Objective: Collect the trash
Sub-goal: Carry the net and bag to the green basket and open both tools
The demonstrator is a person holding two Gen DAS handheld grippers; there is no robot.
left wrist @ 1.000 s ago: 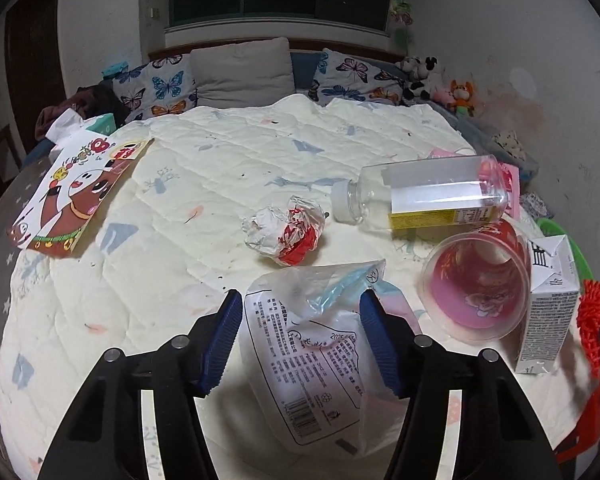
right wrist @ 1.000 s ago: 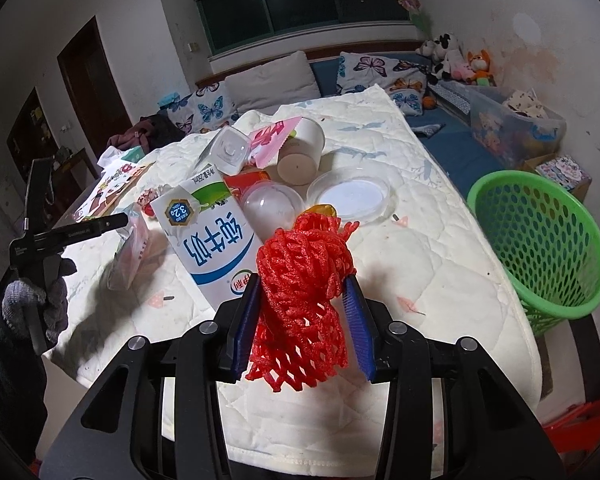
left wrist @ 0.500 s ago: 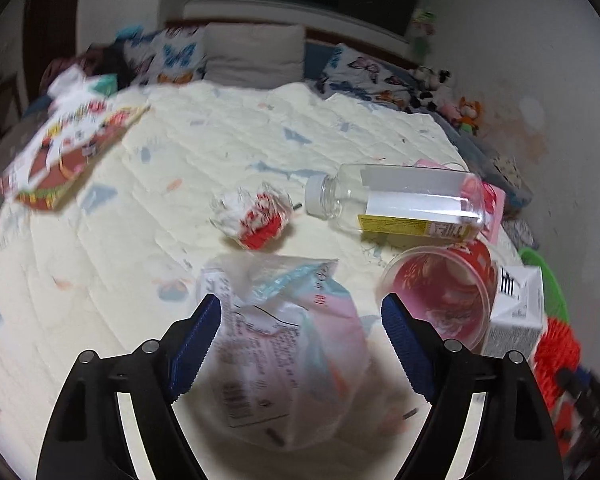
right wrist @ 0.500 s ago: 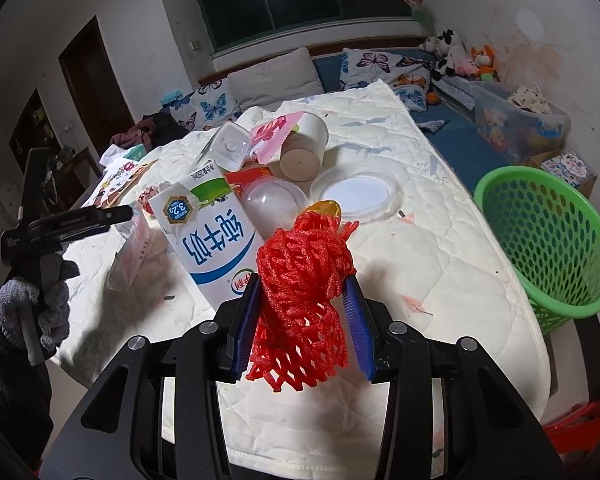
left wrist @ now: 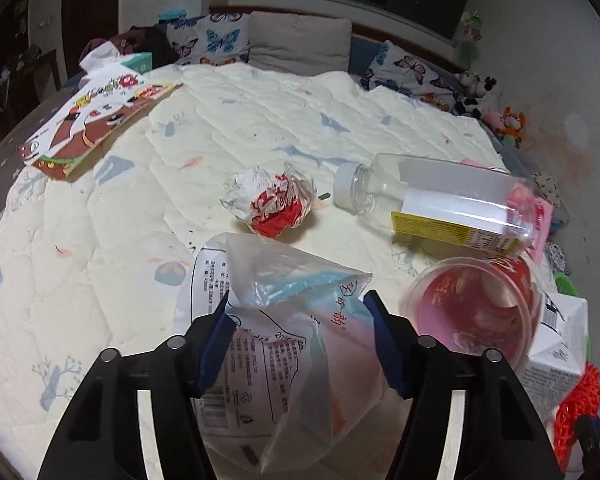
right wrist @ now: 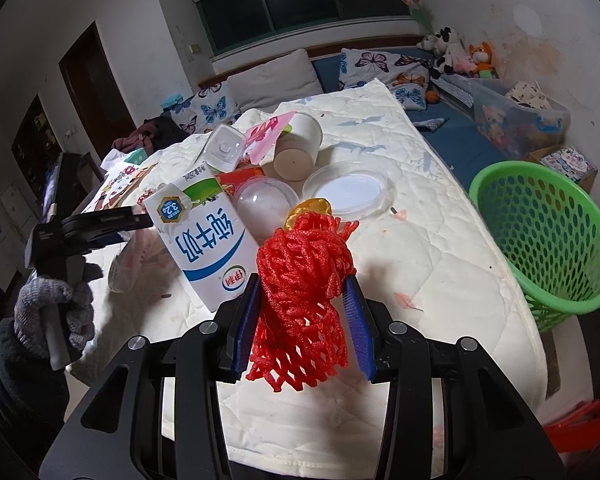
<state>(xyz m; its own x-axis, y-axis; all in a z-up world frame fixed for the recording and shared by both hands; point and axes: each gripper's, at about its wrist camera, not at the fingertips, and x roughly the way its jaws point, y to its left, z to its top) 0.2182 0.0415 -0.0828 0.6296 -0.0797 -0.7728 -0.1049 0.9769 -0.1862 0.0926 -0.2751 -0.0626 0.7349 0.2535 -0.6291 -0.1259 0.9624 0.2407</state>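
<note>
Clamped between the blue pads of the right gripper [right wrist: 302,312], a red foam net [right wrist: 302,292] was held above the quilt [right wrist: 440,264], with the green basket [right wrist: 548,236] to its right. A clear plastic bag [left wrist: 296,344] was pinched by the left gripper [left wrist: 300,340] near a crumpled wrapper [left wrist: 270,200], a bottle [left wrist: 440,200] and a milk carton [right wrist: 202,236]
</note>
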